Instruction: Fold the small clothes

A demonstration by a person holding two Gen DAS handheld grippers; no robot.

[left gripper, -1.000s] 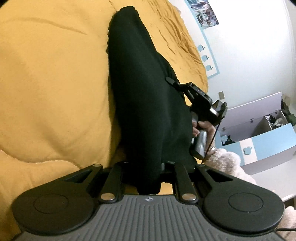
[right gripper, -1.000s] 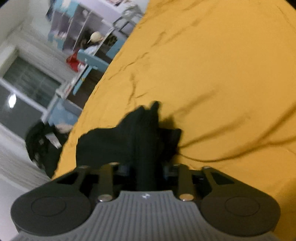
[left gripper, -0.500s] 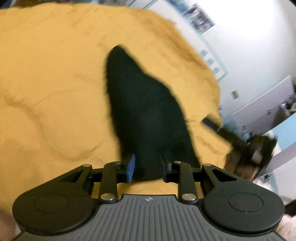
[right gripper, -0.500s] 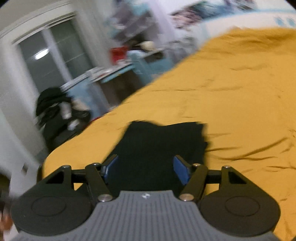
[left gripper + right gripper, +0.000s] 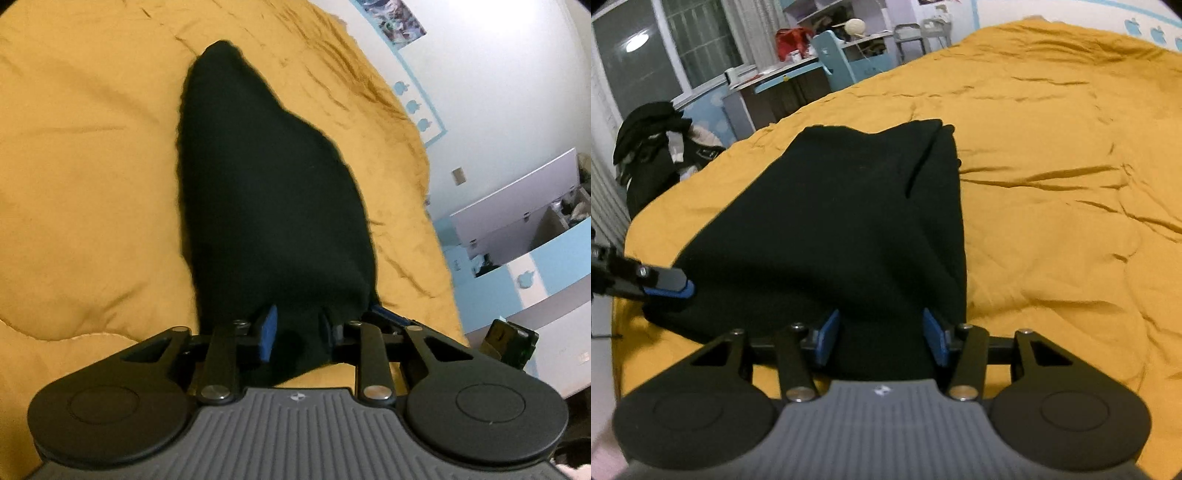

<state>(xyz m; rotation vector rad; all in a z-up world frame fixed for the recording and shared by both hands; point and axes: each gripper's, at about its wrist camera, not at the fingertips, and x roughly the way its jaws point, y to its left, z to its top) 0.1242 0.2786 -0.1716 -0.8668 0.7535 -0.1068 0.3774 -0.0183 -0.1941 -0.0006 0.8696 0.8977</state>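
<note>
Black garment (image 5: 846, 221), spread flat on the yellow bedcover (image 5: 1052, 184), is straddled at its near edge by the closing jaws of the right gripper (image 5: 881, 338) and of the left gripper (image 5: 295, 332), neither yet pressed onto the cloth.

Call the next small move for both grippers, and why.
Probably finish closing both on the near hem. The black garment lies flat on the yellow blanket, its edge between the closing jaws of the left gripper and right gripper, with the pads apparently not yet pressing.
</note>
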